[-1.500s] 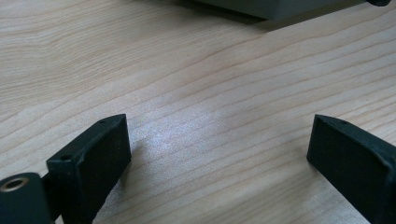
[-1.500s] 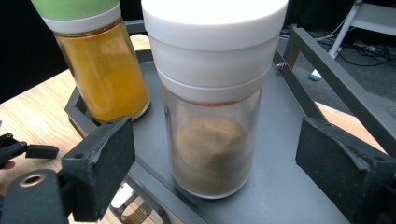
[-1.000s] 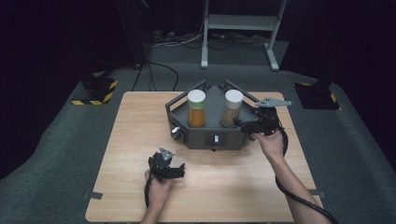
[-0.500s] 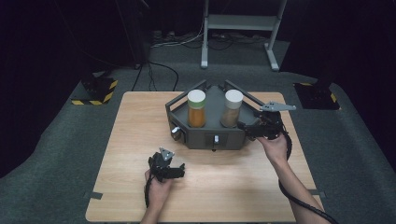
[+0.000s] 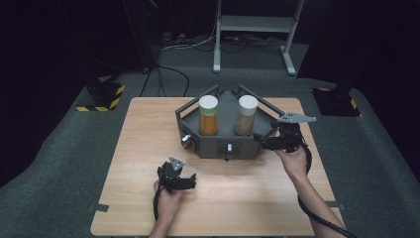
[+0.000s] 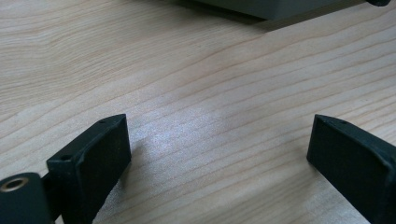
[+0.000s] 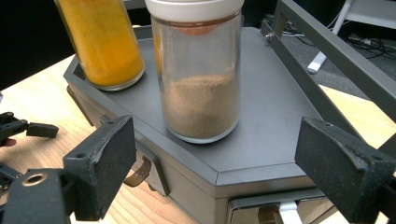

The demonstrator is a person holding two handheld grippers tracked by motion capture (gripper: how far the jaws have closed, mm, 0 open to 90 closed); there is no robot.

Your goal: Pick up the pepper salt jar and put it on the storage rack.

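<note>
While the left gripper (image 5: 174,177) has stayed low over the wooden table (image 5: 138,148), jaws wide and empty, the right gripper (image 5: 283,141) has drawn back from the rack to its right corner, jaws wide and empty too. That likely lines it up on the brown-powder jar (image 7: 198,74), which stands right of the orange-powder jar (image 7: 105,42) on the grey rack (image 5: 225,144). Grey carpet and dark surroundings ring the table.

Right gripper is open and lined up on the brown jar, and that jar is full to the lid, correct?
Not quite. The right gripper is open and faces the brown jar, but the right gripper view shows its powder filling less than half of it, with clear glass above up to the white lid.
</note>
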